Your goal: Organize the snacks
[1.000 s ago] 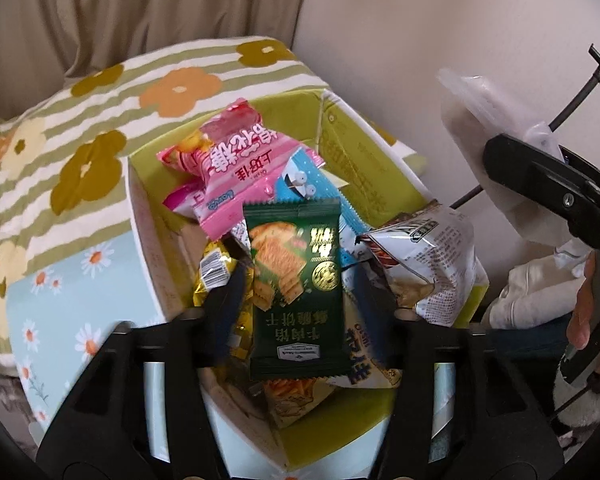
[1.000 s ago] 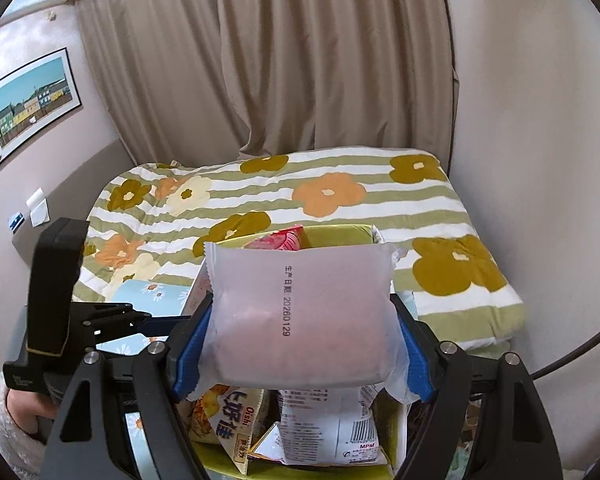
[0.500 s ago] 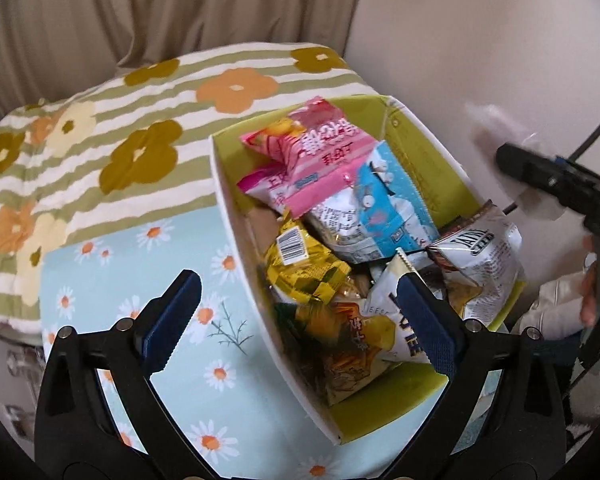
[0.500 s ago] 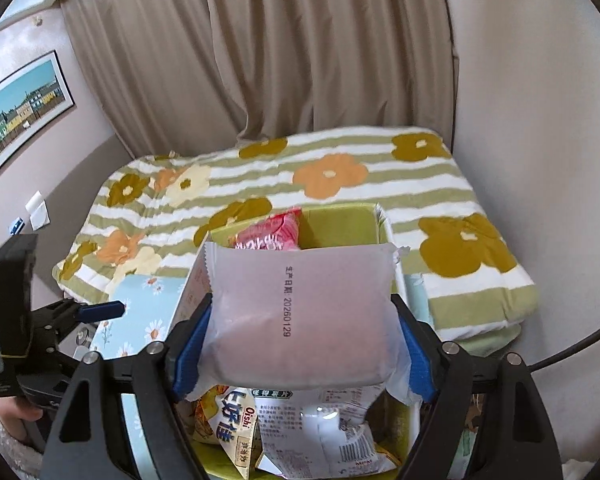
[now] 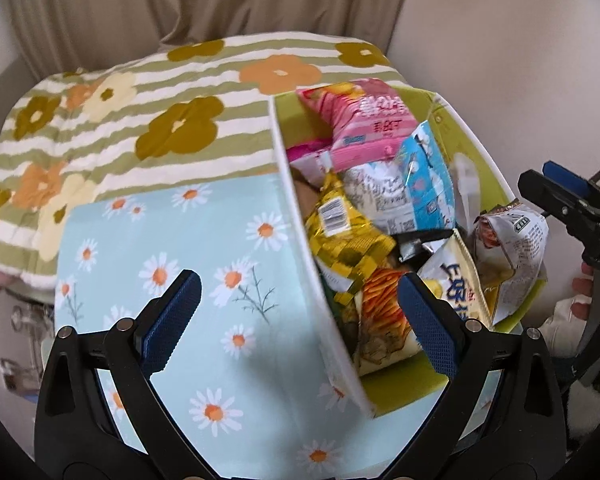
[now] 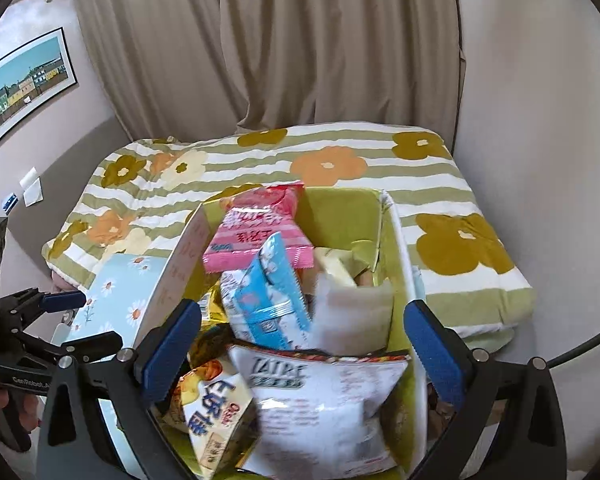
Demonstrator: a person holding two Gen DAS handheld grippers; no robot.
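Progress: judged late in the task. Both tools are empty and the snacks visible are all inside the box (image 5: 296,216); no loose packet shows on the bed (image 6: 440,184) or on the daisy-print surface (image 5: 188,264) beside the box. Whether more snacks wait out of frame cannot be told.

Left tool (image 5: 300,322): jaws spread wide, nothing between them. It hovers over the near left wall of the box, one finger above the daisy-print surface, the other above the contents.

Right tool (image 6: 302,354): jaws spread wide, nothing gripped. It hangs directly above the box, pointing down into it. A pale translucent packet (image 6: 356,312), blurred, lies in the box between the fingers, apart from both; it looks freshly dropped, though that is a judgement.

Container: open-topped box, white outside, yellow-green inside, standing on the daisy-print surface next to the flowered bed. It is filled close to the rim, packets piled loosely and overlapping, not in rows.

Contents, far end to near end:
- pink packet (image 5: 364,124), tilted, on top of the pile
- blue-and-white packet (image 5: 420,188) below it
- gold foil packet (image 5: 344,236) against the left wall
- white bag with dark lettering (image 6: 320,404), near right
- yellow-and-white bag with blue characters (image 6: 212,412), near left

Remaining, as a judgement: possibly tidying the heap; nothing else is evident.
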